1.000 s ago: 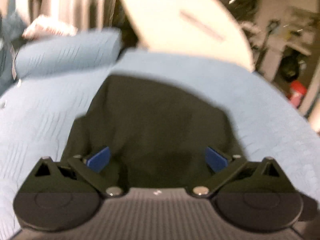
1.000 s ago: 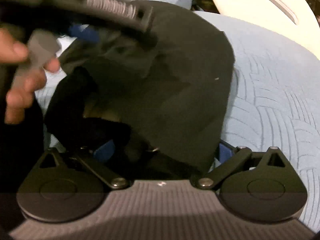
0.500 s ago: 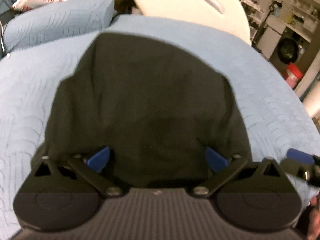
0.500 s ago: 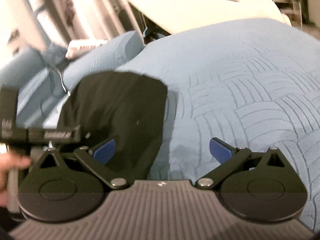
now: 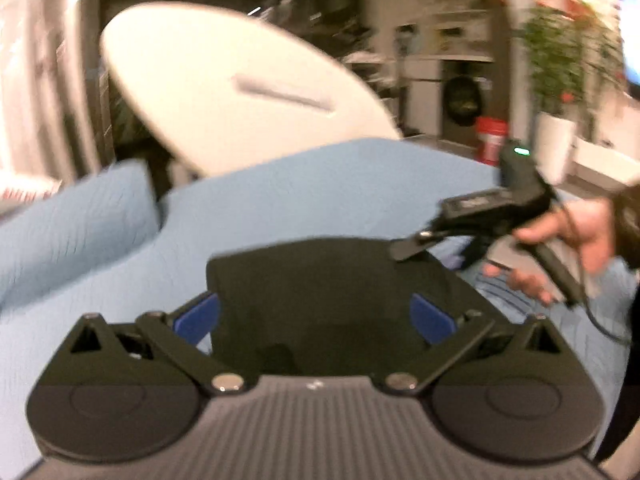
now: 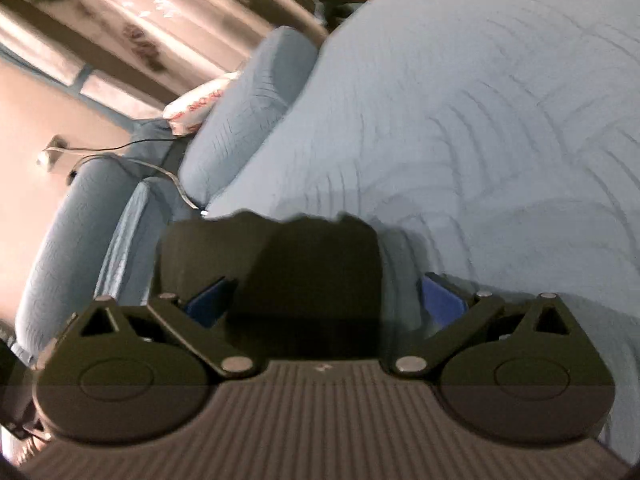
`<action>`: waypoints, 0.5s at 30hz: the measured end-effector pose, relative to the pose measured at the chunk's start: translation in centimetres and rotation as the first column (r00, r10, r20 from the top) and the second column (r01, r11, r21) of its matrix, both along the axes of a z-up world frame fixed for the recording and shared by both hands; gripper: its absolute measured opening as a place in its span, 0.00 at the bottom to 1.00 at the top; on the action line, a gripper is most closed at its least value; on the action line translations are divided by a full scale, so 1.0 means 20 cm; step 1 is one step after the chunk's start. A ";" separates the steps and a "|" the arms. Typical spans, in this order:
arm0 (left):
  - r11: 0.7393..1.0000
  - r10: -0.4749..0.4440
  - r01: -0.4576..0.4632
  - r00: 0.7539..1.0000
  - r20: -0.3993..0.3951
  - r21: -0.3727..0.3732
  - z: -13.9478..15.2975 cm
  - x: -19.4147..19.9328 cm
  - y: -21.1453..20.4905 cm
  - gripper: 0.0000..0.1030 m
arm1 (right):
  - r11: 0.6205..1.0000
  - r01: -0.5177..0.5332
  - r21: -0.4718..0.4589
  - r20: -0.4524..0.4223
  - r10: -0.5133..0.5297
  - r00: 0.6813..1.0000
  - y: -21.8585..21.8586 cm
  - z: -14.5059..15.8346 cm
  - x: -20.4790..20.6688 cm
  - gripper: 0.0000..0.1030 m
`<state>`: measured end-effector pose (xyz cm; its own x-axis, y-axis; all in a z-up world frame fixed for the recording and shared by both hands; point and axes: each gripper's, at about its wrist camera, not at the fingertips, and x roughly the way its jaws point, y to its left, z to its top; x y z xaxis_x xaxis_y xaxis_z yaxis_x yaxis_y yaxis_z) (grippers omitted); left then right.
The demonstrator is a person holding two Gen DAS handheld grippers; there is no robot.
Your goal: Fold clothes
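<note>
A black folded garment (image 5: 320,292) lies on the light blue quilted bedspread (image 5: 280,196). My left gripper (image 5: 316,316) is open, its blue pads either side of the garment's near edge. The right gripper shows in the left wrist view (image 5: 472,220), held in a hand over the garment's right corner. In the right wrist view the garment (image 6: 276,272) sits between the wide-apart blue pads of my right gripper (image 6: 324,300), which is open. Whether either gripper touches the cloth cannot be told.
A blue pillow (image 5: 68,232) lies at the left, with another in the right wrist view (image 6: 248,100). A white oval board (image 5: 240,92) leans behind the bed. A cable (image 6: 132,160) runs by the cushions. A red container (image 5: 490,136) and potted plant (image 5: 556,52) stand beyond.
The garment now looks smaller and more compactly folded. The left gripper has pulled back and tilted up. The right gripper has swung over to the garment's right side; both views are blurred by motion.
</note>
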<state>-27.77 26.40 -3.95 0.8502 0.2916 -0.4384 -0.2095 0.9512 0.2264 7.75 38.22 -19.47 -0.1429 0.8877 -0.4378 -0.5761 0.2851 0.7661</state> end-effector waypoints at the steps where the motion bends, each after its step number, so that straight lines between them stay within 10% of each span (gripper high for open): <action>1: 0.998 -0.030 0.029 1.000 0.009 0.046 0.02 0.01 -0.01 1.00 | 1.000 -0.029 0.000 -0.007 0.029 1.000 0.02 0.01 0.00 1.00; 2: 0.994 -0.061 0.059 0.998 0.016 0.094 0.04 0.03 -0.02 1.00 | 0.996 -0.084 -0.008 0.003 0.084 0.996 0.07 0.03 -0.02 1.00; 4: 0.967 -0.154 0.153 0.988 -0.011 0.203 0.09 0.09 -0.05 1.00 | 0.988 -0.150 -0.031 0.098 0.152 0.984 0.13 0.08 -0.07 0.65; 7: 0.907 -0.286 0.318 0.946 -0.150 0.276 0.11 0.18 -0.11 1.00 | 0.971 -0.233 -0.060 0.365 0.239 0.900 0.12 0.23 -0.22 0.42; 10: 0.819 -0.362 0.453 0.884 -0.297 0.352 0.11 0.24 -0.15 1.00 | 0.937 -0.341 -0.076 0.672 0.300 0.677 0.01 0.46 -0.49 0.37; 12: 0.735 -0.396 0.548 0.825 -0.403 0.399 0.09 0.26 -0.20 1.00 | 0.918 -0.388 -0.079 0.755 0.309 0.578 -0.03 0.54 -0.59 0.36; 13: 0.655 -0.426 0.623 0.772 -0.471 0.428 0.06 0.26 -0.24 1.00 | 0.904 -0.417 -0.093 0.810 0.312 0.497 -0.06 0.59 -0.66 0.36; 15: 0.588 -0.465 0.689 0.717 -0.519 0.425 0.06 0.24 -0.28 1.00 | 0.874 -0.464 -0.148 0.890 0.322 0.322 -0.11 0.64 -0.80 0.35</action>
